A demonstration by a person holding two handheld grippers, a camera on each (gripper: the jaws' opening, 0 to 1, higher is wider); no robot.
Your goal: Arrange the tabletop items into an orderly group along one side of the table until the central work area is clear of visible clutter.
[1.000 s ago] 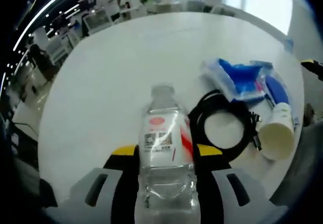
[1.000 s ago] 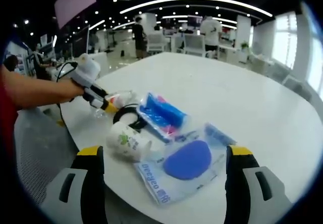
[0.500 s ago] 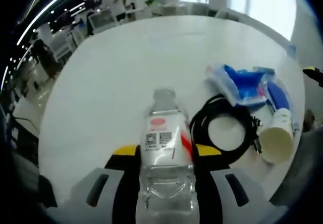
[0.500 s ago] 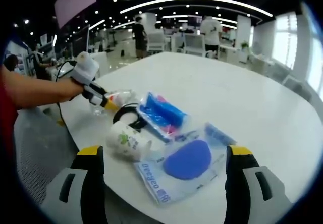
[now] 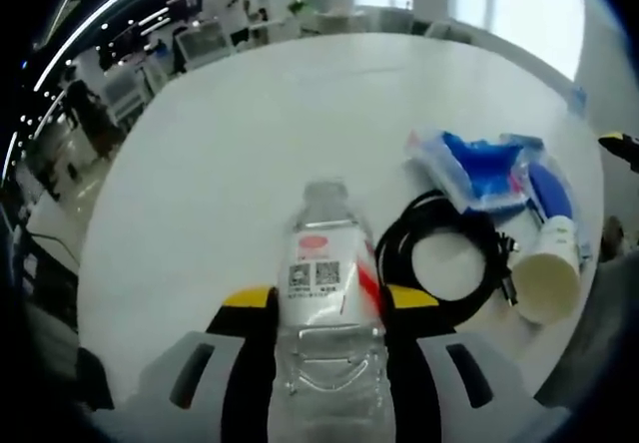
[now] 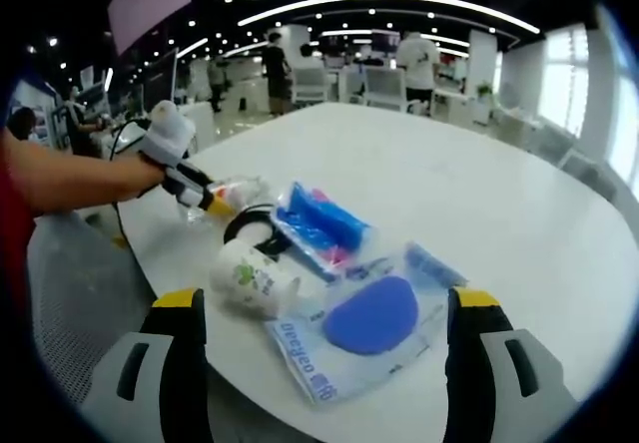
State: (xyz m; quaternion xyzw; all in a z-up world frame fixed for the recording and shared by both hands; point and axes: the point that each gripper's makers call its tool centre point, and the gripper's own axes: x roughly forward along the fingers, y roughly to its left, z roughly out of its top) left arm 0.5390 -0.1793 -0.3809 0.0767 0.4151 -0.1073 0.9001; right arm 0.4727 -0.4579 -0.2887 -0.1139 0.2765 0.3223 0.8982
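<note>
The left gripper's [image 5: 327, 303] fingers [image 5: 246, 308] still pinch the clear water bottle [image 5: 326, 293], lying low over the white table [image 5: 200, 164] just beside the black cable coil [image 5: 444, 263]; little has shifted in the last second. The right gripper's [image 6: 324, 308] fingers [image 6: 180, 308] stay spread wide and empty above the paper cup [image 6: 255, 278], blue pouch [image 6: 369, 318] and blue wrapper [image 6: 319, 225].

The left gripper view looks close along its tongs [image 5: 324, 308] across the tabletop [image 5: 230, 144]. The right gripper view faces the same tabletop [image 6: 499, 194] from its edge, farther back. Both share the cable [image 5: 439, 248] [image 6: 250, 225], cup [image 5: 549, 263] [image 6: 255, 278] and blue bags [image 5: 479, 164] [image 6: 324, 225].
</note>
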